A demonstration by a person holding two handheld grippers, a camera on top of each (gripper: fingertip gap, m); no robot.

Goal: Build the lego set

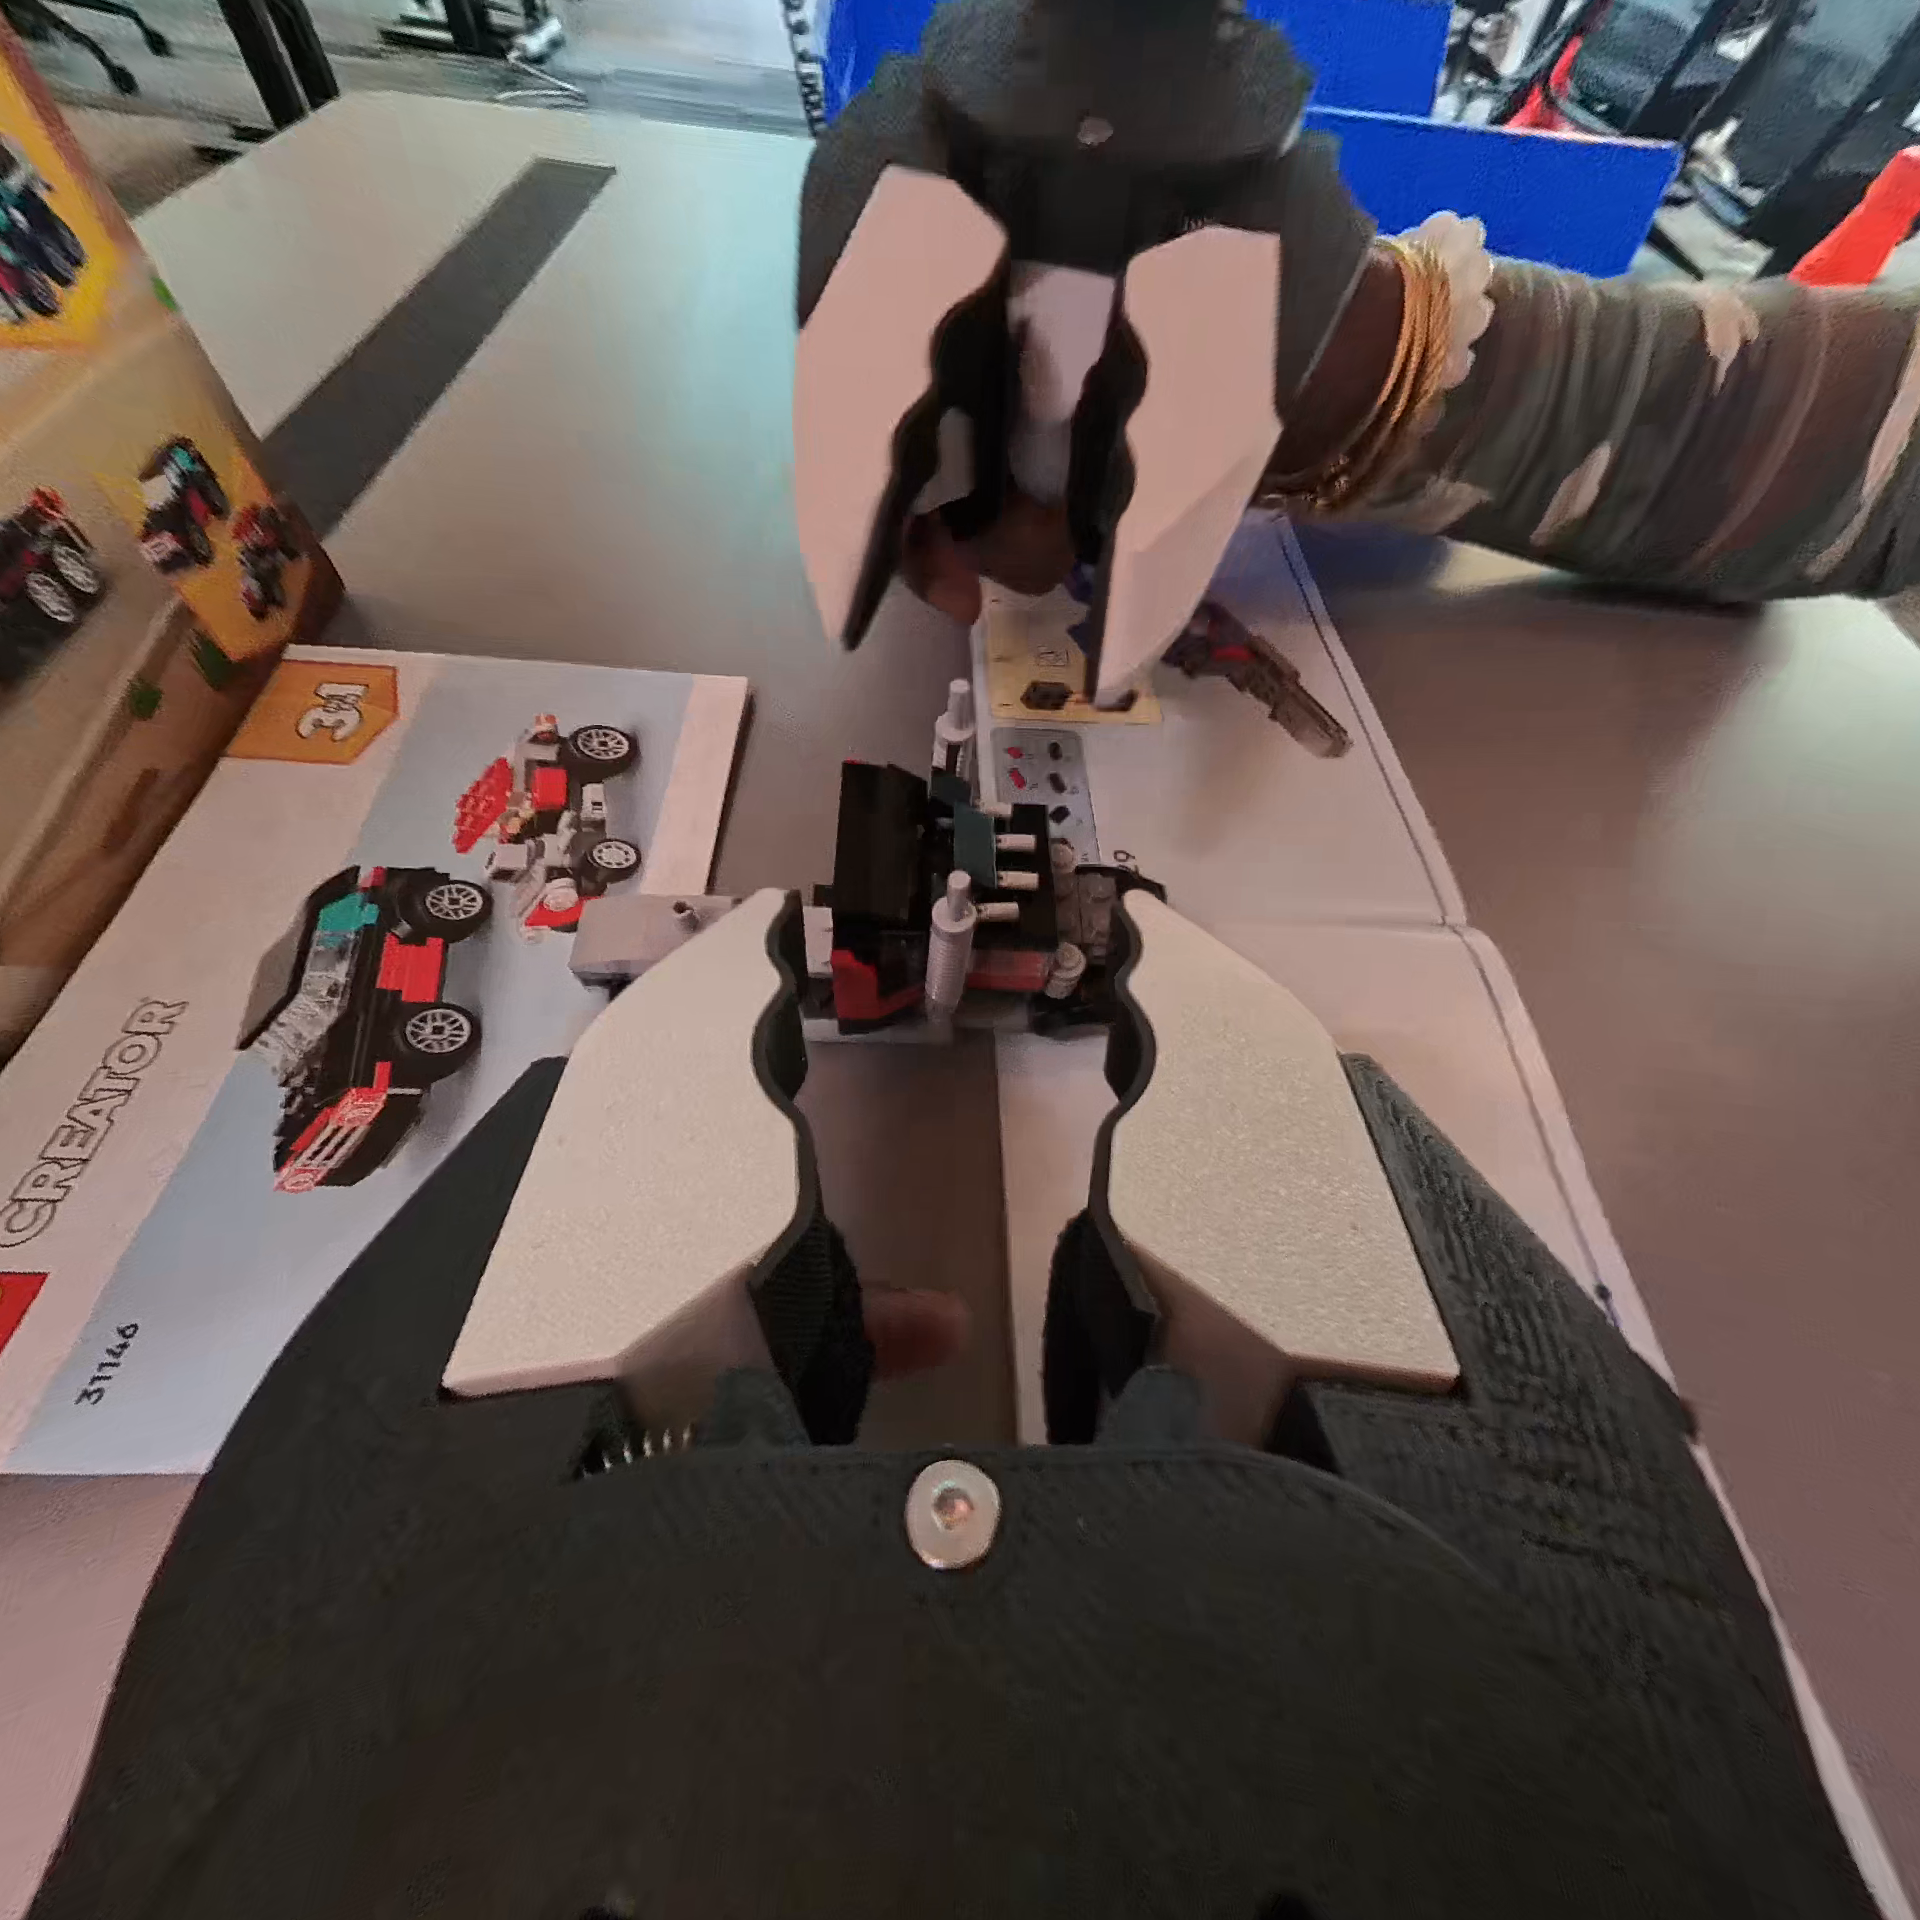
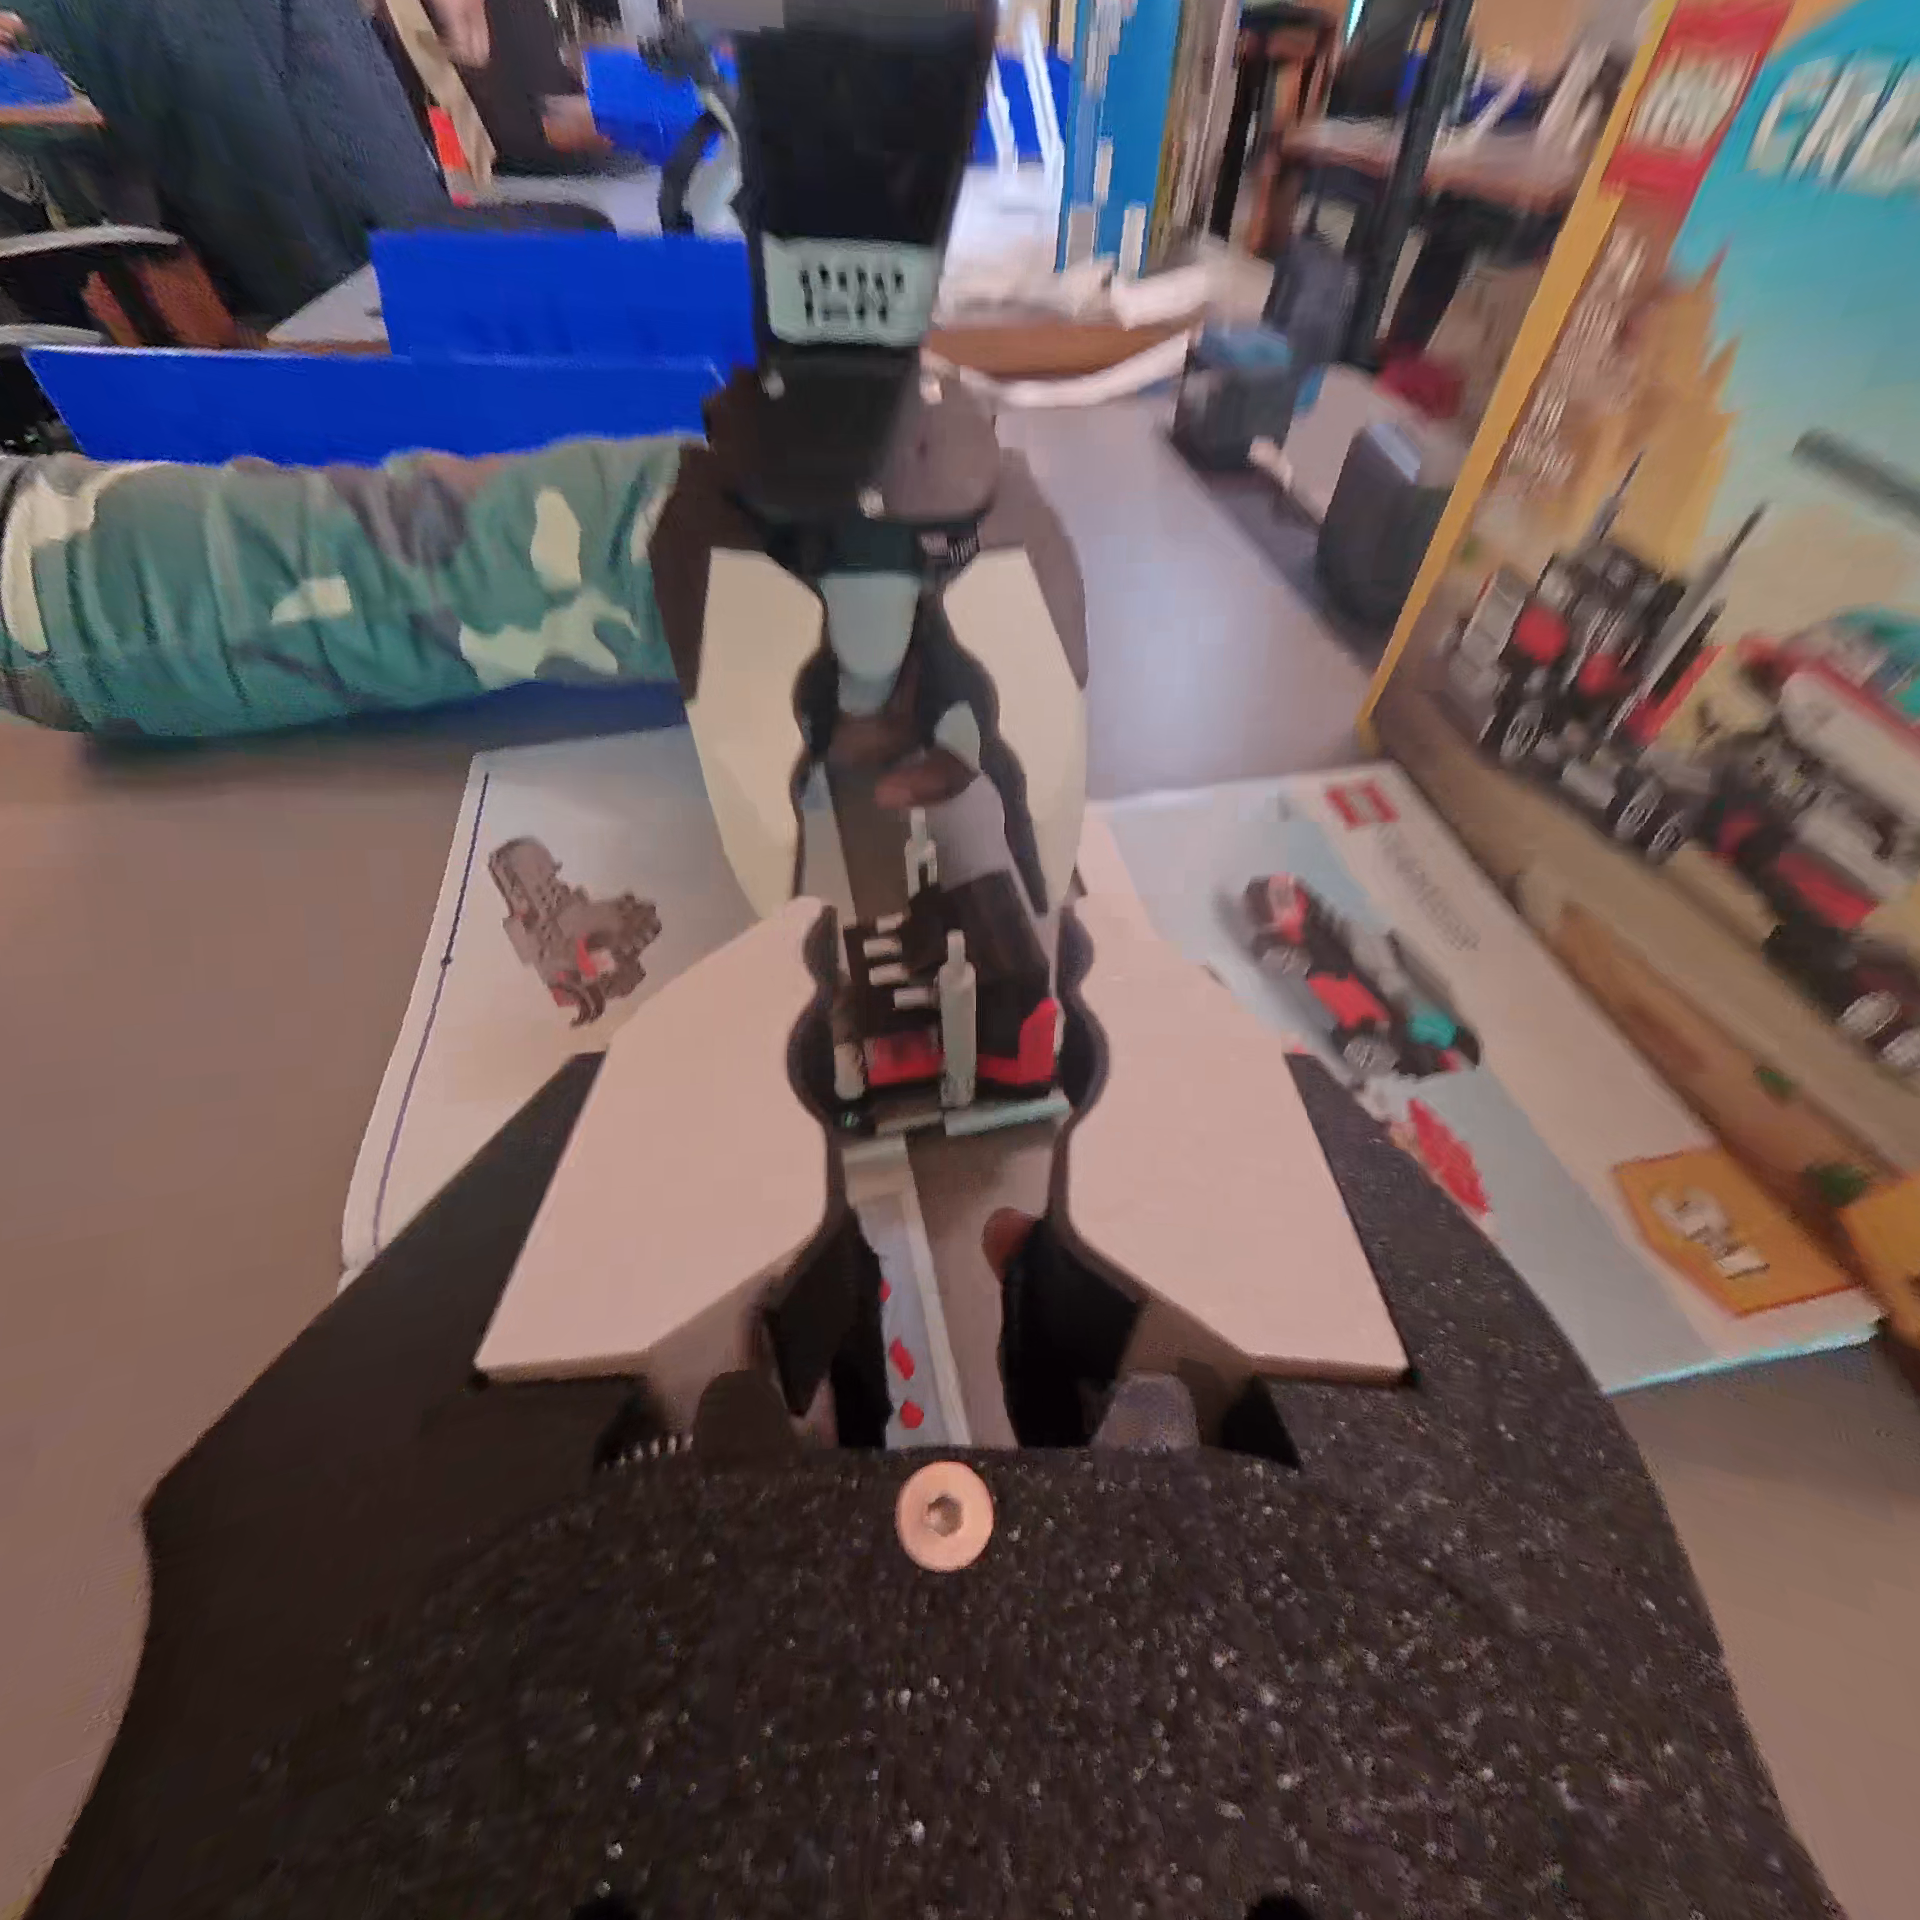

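The left gripper (image 1: pixel 961 971) pinches a half-built brick truck model (image 1: pixel 935 914), black and red with grey upright pipes, its two white fingers (image 1: pixel 707 997) pressed against the model's sides. The model stands upright on a grey table (image 1: pixel 1558 831), near the middle of an open instruction booklet (image 1: pixel 1299 831) that lies flat there. In the right wrist view the right gripper (image 2: pixel 940 1018) closes on the same model (image 2: pixel 935 1018) from the opposite end, its fingertips (image 2: pixel 769 966) tight against both flanks, though blur softens the contact. A second booklet (image 1: pixel 343 935) with pictured cars lies toward the table's left edge, just beside a tall cardboard toy box (image 1: pixel 104 520). A camouflage sleeve (image 1: pixel 1662 436) with gold bangles (image 1: pixel 1403 353) reaches in behind the right gripper
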